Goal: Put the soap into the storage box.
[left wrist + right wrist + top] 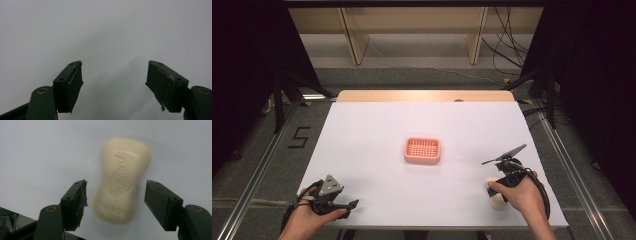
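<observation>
A cream bar of soap point(122, 180) with an embossed word lies flat on the white table sheet point(37, 152). My right gripper point(116, 185) hangs over it, jaws wide apart, the bar's near half between them. A gap shows on each side, so the pads do not touch the soap. From above, the soap point(497, 201) peeks out under the right hand, near the table's front right, with the right gripper point(498, 190) pointing down at it. My left gripper point(349, 205) rests at the front left, and my left gripper point(115, 72) is open over bare sheet.
A pink slotted basket point(407, 150) sits in the middle of the white table sheet point(377, 125). Beyond the table's far wooden edge are shelf legs and cables on the floor. Metal rails run along both sides of the table.
</observation>
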### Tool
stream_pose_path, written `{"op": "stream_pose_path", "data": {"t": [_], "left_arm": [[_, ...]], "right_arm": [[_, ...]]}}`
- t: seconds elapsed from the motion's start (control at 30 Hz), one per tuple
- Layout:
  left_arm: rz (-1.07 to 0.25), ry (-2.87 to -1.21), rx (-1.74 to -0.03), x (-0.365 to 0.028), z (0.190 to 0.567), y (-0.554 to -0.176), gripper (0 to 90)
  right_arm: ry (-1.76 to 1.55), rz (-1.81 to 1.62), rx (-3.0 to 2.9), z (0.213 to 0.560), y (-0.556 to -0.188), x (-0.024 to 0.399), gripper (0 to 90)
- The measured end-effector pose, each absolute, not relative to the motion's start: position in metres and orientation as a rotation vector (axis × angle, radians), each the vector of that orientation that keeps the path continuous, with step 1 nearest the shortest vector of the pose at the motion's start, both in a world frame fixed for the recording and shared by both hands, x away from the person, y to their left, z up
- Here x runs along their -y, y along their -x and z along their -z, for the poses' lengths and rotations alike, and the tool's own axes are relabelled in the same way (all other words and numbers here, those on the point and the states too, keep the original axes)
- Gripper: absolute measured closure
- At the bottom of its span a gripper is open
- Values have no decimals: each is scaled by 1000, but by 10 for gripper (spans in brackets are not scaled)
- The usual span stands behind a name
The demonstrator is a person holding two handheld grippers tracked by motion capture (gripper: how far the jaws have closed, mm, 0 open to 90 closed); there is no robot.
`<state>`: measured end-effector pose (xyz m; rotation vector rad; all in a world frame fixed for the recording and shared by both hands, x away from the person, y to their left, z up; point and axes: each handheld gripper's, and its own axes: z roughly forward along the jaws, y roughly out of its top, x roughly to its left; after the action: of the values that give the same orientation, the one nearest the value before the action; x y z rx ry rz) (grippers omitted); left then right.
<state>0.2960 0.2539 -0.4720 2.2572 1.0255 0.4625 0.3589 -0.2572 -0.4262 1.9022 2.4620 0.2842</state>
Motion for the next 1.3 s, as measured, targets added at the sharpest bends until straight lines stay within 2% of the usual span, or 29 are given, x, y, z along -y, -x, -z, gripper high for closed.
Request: {"op": "stream_pose_path", "data": {"t": [0.07, 0.6, 0.83, 0.9, 0.93, 1.13, 1.3], "left_arm": [[-448, -2222, -1043, -252, 473, -295, 284], [-436, -2254, -1027, -251, 471, -294, 284], [-469, -2254, -995, -252, 471, -296, 284], [-498, -2249, -999, -251, 472, -296, 284], [-450, -2273, -998, -252, 470, -294, 284], [-460, -2273, -998, -252, 471, -294, 283], [-453, -2276, -995, -252, 471, -294, 283]], "right_arm": [[-1898, -273, -2474, 426, -362, 254, 351], [-2057, -178, -2459, 435, -377, 245, 346], [-2023, -97, -2453, 440, -380, 246, 347], [-2067, -99, -2425, 443, -382, 244, 356], [-2057, -94, -2450, 444, -383, 246, 365], [-2018, -91, -2454, 450, -382, 247, 432], [-2030, -60, -2465, 451, -384, 246, 446]]}}
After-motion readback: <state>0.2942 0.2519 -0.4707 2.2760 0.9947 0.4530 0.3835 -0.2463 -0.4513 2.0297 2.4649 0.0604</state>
